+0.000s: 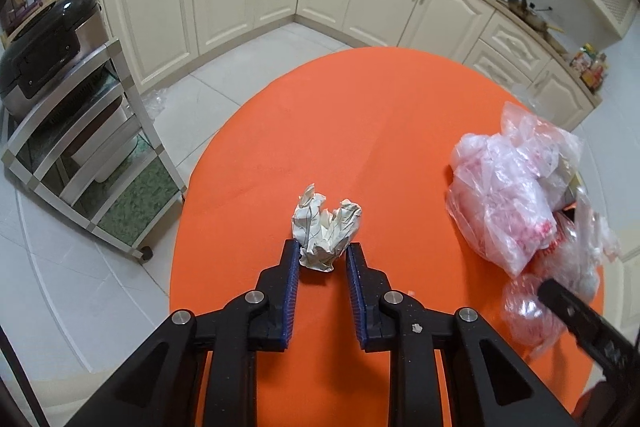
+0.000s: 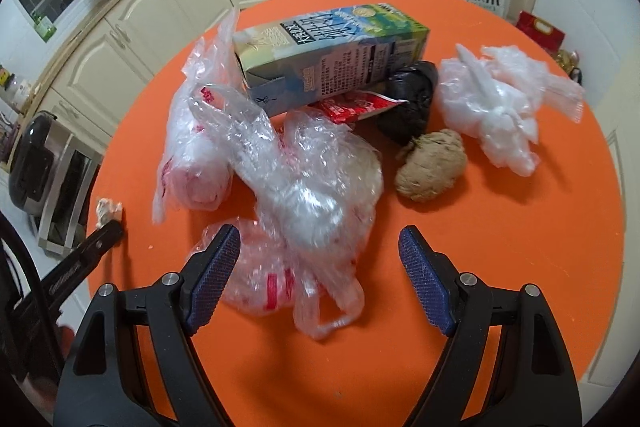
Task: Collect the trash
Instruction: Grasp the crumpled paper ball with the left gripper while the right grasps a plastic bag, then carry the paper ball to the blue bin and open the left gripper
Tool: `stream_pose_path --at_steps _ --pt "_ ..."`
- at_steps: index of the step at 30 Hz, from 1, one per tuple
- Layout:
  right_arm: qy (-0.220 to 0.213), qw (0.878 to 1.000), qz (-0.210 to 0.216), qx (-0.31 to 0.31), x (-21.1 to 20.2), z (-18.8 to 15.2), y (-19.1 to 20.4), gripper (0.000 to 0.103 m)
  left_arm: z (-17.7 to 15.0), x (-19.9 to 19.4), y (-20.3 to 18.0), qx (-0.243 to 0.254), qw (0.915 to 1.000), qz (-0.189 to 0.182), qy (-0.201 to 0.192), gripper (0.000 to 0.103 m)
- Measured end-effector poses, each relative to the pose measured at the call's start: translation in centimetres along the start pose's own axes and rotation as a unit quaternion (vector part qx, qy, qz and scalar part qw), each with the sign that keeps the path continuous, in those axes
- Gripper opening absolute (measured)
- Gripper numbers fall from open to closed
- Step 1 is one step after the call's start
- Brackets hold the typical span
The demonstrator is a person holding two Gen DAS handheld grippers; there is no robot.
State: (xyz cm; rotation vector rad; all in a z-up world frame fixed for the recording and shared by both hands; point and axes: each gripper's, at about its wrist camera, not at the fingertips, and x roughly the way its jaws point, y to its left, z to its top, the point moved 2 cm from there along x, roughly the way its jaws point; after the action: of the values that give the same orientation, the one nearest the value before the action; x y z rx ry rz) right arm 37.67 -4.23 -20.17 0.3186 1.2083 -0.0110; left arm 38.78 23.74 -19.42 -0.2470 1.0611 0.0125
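Currently, nothing is sitting collected yet; every piece of trash is lying on the orange table (image 1: 360, 115). The left gripper (image 1: 323, 251) is pinching a crumpled paper wad (image 1: 326, 227) near the table's left edge, apart from the rest. The right gripper (image 2: 319, 247) is hovering spread wide over a clear plastic bag (image 2: 304, 179), pads not pressing it. Waiting behind it: a milk carton (image 2: 328, 55), a red wrapper (image 2: 356, 107), a black bag (image 2: 412, 99), a brown lump (image 2: 432, 167), and a white plastic bundle (image 2: 496, 107). No bin is showing.
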Motion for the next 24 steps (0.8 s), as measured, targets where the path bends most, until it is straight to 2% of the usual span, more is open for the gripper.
stream_pose_path --at_steps 1,4,15,20,24 --pt "-0.001 1.000 0.011 0.005 0.2 0.1 0.0 0.054 -0.3 -0.3 0.1 0.002 1.0000 0.001 0.000 0.019" --pt "-0.010 1.000 0.017 0.012 0.1 0.1 -0.5 0.046 -1.1 -1.2 -0.2 0.012 0.9999 -0.002 -0.002 0.019" --pt "-0.040 0.998 0.057 0.000 -3.4 -1.7 -1.2 0.041 -2.6 -5.8 -1.3 0.039 0.9985 -0.032 -0.022 0.019" --pt "-0.063 0.996 0.057 0.007 -6.1 -3.1 -2.6 0.041 -3.7 -8.6 -1.7 0.049 0.9971 -0.044 -0.040 0.019" --pt "-0.086 0.995 0.048 0.018 -8.2 -4.2 -4.0 0.041 -5.2 -10.8 -4.0 0.076 0.9940 -0.062 -0.047 0.019"
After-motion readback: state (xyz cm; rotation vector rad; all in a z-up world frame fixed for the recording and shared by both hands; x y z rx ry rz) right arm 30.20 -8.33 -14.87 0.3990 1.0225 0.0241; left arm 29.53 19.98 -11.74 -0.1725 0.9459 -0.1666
